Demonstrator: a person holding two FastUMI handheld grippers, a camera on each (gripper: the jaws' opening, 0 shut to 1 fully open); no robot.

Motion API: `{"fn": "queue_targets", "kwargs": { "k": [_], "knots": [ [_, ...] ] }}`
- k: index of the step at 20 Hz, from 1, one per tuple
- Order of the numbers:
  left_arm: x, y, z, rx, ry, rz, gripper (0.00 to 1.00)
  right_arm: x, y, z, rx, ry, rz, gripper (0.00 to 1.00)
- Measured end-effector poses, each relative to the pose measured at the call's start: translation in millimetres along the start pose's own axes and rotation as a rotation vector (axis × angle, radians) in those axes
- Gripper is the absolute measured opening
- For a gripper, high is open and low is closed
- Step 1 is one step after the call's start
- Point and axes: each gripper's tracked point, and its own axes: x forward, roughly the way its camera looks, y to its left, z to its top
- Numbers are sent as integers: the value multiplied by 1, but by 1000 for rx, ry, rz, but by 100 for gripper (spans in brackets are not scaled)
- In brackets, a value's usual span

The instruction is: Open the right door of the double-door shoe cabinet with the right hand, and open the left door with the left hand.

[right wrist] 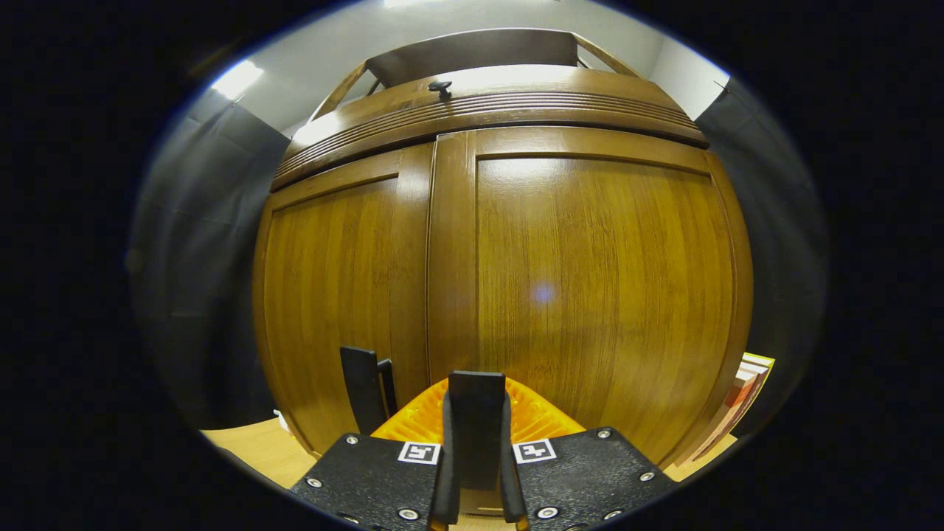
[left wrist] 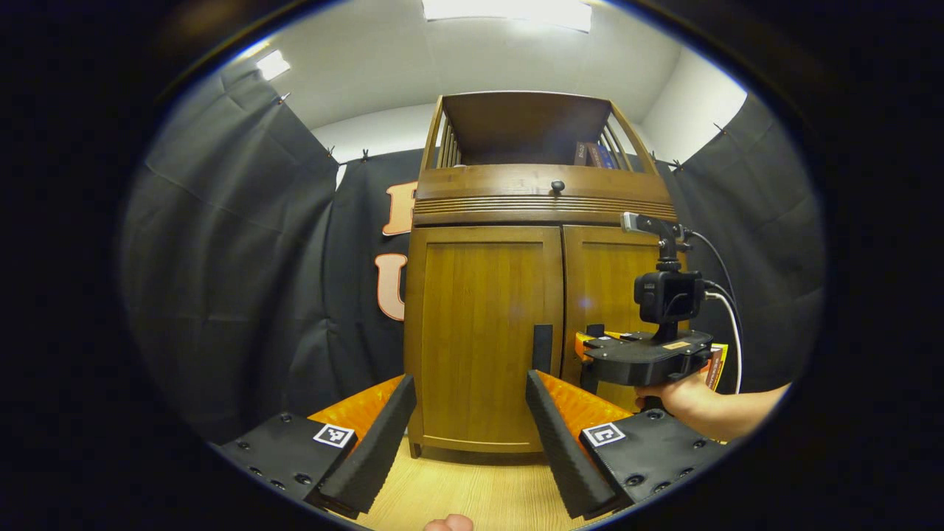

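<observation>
A light wooden table [left wrist: 472,494] carries the shoe cabinet [left wrist: 479,332], which stands upright on short feet with both doors closed against each other. In the right gripper view, the same table surface shows at the cabinet's lower left and lower right corners. Just beside the cabinet's right side, a few thin flat items [right wrist: 745,394], perhaps books or boards, lean on edge against it, their lower ends near the table.
</observation>
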Motion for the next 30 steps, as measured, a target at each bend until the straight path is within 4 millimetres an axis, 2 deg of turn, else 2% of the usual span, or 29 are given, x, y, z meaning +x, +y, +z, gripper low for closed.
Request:
{"fn": "queue_targets", "kwargs": {
  "k": [1, 2, 4, 5, 6, 9, 10, 11, 12, 13, 14, 15, 20, 21, 22, 23, 25, 26, 27, 30],
  "knots": [
    [0, 0, 0, 1, 5, 0, 93, -2, 0, 1, 1, -1, 6, 22],
    [0, 0, 0, 1, 8, 2, 96, -5, 1, 3, 6, -1, 13, 22],
    [0, 0, -1, -8, 16, 1, 93, -17, 3, 2, 28, -19, 30, 22],
    [-1, 0, -1, -14, 20, -1, 100, -24, 3, 1, 30, -23, 36, 22],
    [-1, 0, -1, -18, 20, -3, 93, -27, 3, 3, 28, -25, 40, 22],
    [0, -1, 0, 0, 15, -11, 93, -41, 2, 6, 43, -23, 51, 22],
    [1, 1, 1, 11, 13, -6, 93, -47, 2, 7, 46, -21, 52, 17],
    [-1, 0, 3, 16, 8, -3, 96, -53, 0, 7, 43, -20, 56, 27],
    [-1, 0, 3, 16, 3, -2, 93, -56, -2, 8, 41, -20, 59, 27],
    [-1, 0, 3, 15, 1, 1, 100, -57, -2, 9, 42, -21, 61, 27],
    [-2, 1, 3, 15, 0, 3, 93, -60, -2, 10, 43, -20, 63, 17],
    [-2, 0, 3, 12, -1, 4, 93, -66, -5, 11, 41, -18, 63, 27],
    [-1, -1, 1, -19, 1, -13, 93, -116, -29, 8, 5, -18, 47, 22],
    [0, -1, -2, -16, 8, -18, 93, -125, -33, 8, 7, -18, 45, 17],
    [0, -3, -2, -12, 12, -24, 93, -132, -37, 9, 8, -21, 45, 22],
    [1, -3, -2, -12, 12, -28, 96, -138, -41, 9, 4, -22, 44, 22],
    [1, -3, -1, -21, 16, -22, 93, -146, -47, 8, -12, -17, 36, 22],
    [1, -4, -3, -27, 19, -27, 96, -152, -56, 5, -33, -3, 14, 17],
    [1, -5, -5, -27, 24, -39, 93, -159, -64, 8, -36, -8, -4, 22],
    [2, -6, -4, -19, 25, -54, 93, -175, -89, 8, 22, -9, -40, 17]
  ]
}}
